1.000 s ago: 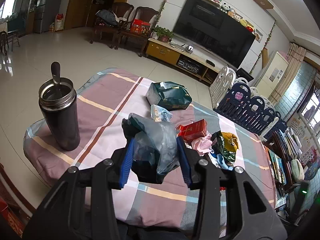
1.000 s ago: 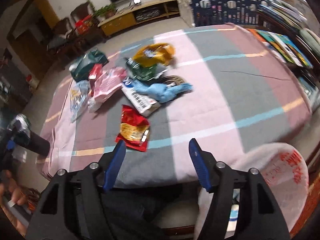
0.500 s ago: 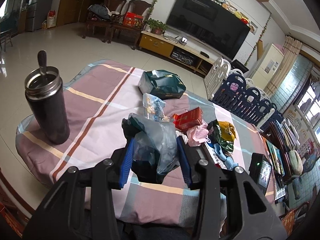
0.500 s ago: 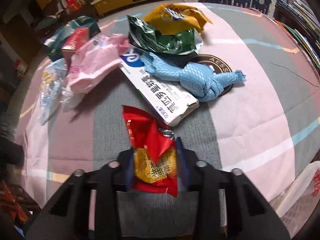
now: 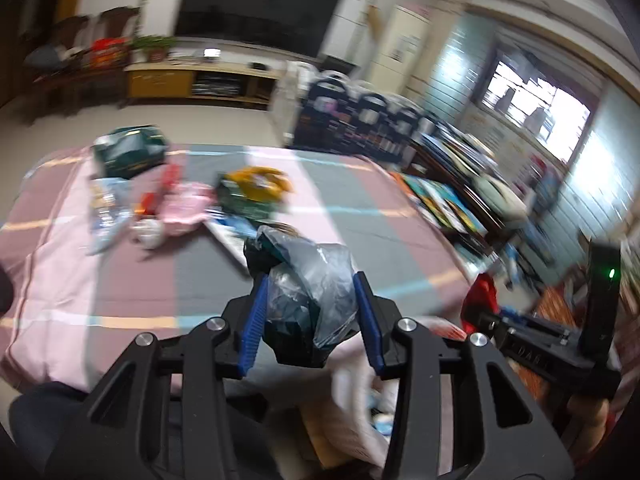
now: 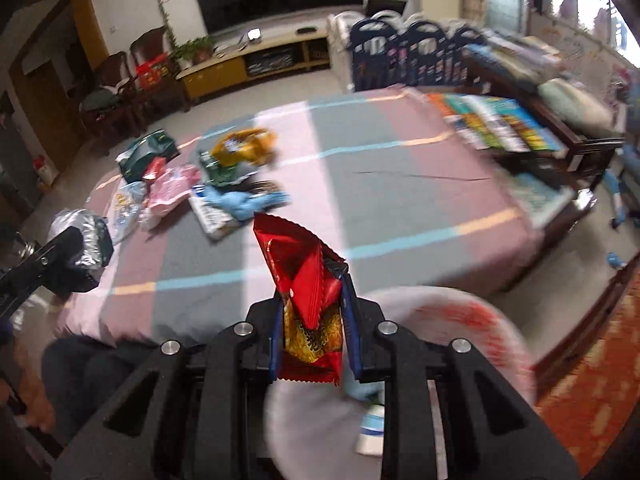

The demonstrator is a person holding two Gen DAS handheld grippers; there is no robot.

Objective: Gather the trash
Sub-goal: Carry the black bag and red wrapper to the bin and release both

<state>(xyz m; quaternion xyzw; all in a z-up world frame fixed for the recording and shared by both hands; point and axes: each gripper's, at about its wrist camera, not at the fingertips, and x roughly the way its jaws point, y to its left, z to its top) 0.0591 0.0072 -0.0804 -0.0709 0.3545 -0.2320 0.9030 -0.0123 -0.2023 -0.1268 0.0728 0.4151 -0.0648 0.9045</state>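
Right now my right gripper is clamped on the red snack wrapper, which stands up between the blue pads and pokes well above them, and just below and in front of that gripper I see the open mouth of the white trash bag, with a few pieces already lying inside. My left gripper is closed on a bunched grey plastic bag, held up above the near edge of the tabletop. The main risk, as I judge it, is the drop: the wrapper is light and stiff, so if I open the jaws before the gripper is squarely over the bag's mouth, it may flutter aside and land on the floor or on the rim. The bag's mouth looks soft and blurred, so I cannot tell how wide it stands open; it could fold shut under the wrapper. The grey plastic bag is slippery and only pinched through its bulk, so a quick swing could let it slide out. Farther ahead of both grippers, the remaining litter lies in a cluster on the tabletop, pieces overlapping, so a careless next grab might drag a neighbouring piece along.
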